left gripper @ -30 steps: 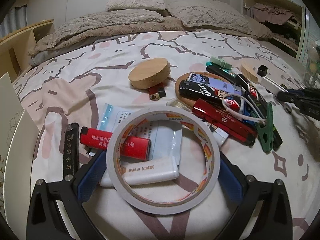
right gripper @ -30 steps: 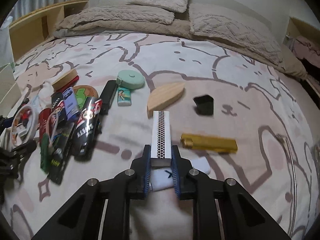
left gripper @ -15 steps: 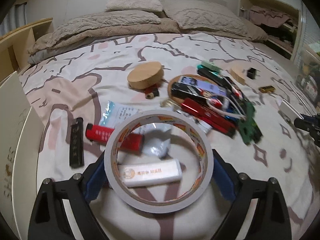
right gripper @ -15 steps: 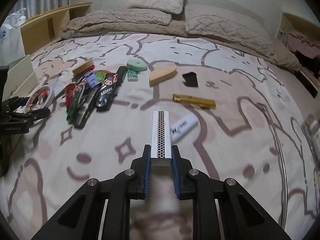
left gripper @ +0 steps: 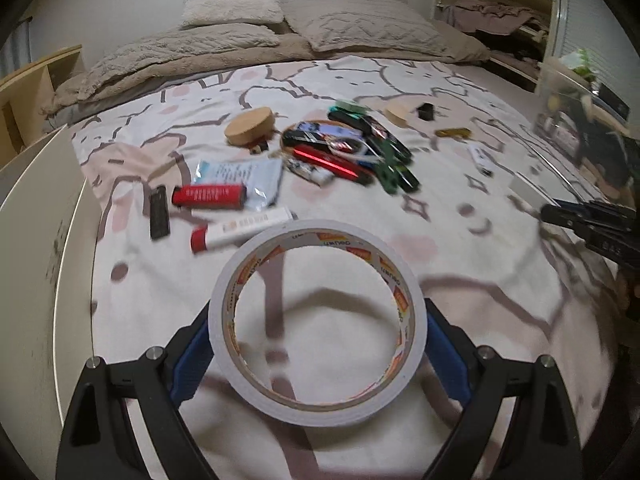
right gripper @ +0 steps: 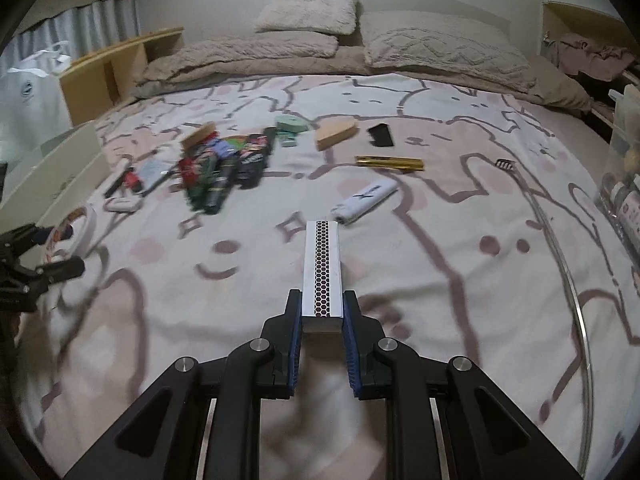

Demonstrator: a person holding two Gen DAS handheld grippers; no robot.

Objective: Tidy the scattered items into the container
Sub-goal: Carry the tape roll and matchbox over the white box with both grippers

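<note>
My left gripper is shut on a white tape roll, held above the bedspread; it also shows in the right wrist view. My right gripper is shut on a silver matchbox with a honeycomb strip, held above the bed. A cream open container stands at the left edge of the bed, also in the right wrist view. Scattered items lie on the bed: a red lighter, a white tube, a pile of lighters and tools, a white lighter, a gold lighter.
A round wooden lid, a black clip, a mint tape measure and a wooden wedge lie farther back. Pillows sit at the headboard. A clear bin with bottles stands at the right.
Both grippers have pulled back and risen from the pile with their items still held. The left one has moved toward the container side; the scattered items now look farther away.
</note>
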